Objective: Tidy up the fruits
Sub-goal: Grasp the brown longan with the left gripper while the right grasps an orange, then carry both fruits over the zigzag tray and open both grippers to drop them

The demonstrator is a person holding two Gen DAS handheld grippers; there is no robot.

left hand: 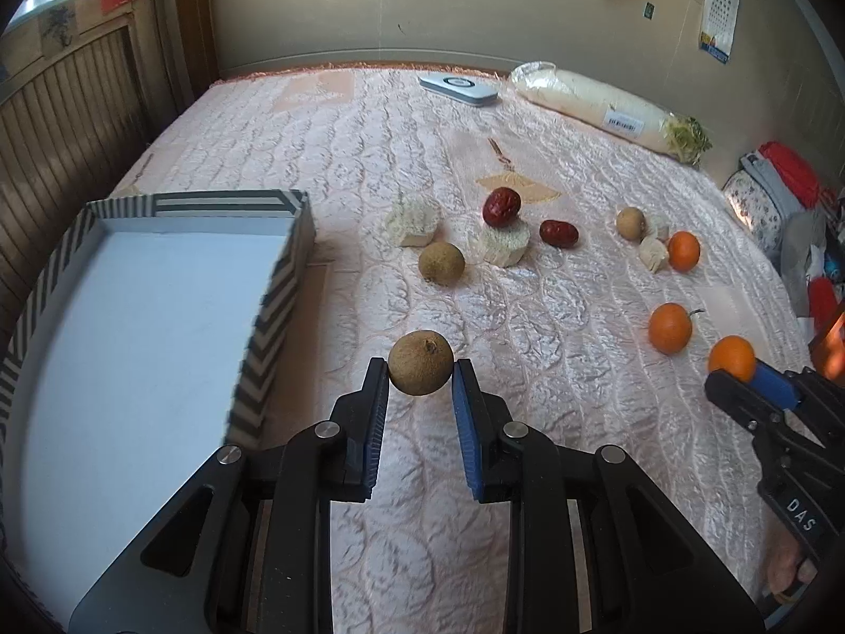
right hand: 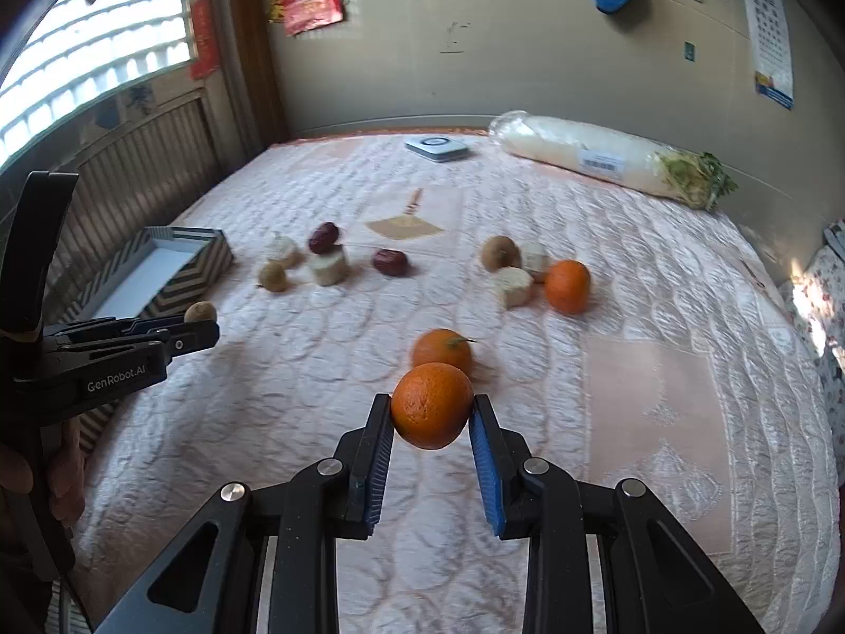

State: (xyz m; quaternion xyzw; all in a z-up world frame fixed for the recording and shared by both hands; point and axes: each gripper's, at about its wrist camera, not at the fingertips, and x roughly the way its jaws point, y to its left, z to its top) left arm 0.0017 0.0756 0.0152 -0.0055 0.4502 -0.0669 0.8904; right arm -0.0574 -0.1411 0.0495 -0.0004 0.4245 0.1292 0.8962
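Note:
My left gripper (left hand: 421,370) is shut on a brown longan (left hand: 421,362), held just right of the striped box (left hand: 274,285), whose white inside shows nothing in it. My right gripper (right hand: 432,407) is shut on an orange (right hand: 431,404) above the quilted bed cover. In the left wrist view that right gripper (left hand: 739,370) shows at the right edge with its orange (left hand: 732,358). Loose on the cover lie two more oranges (left hand: 669,327) (left hand: 684,250), two red jujubes (left hand: 501,206) (left hand: 559,233), two longans (left hand: 441,263) (left hand: 630,222) and pale corn-like chunks (left hand: 504,244).
A wrapped white radish (left hand: 597,103) and a flat white device (left hand: 458,87) lie at the far side of the bed by the wall. Clothes and bags (left hand: 781,195) pile at the right edge. A wooden panel and window stand on the left.

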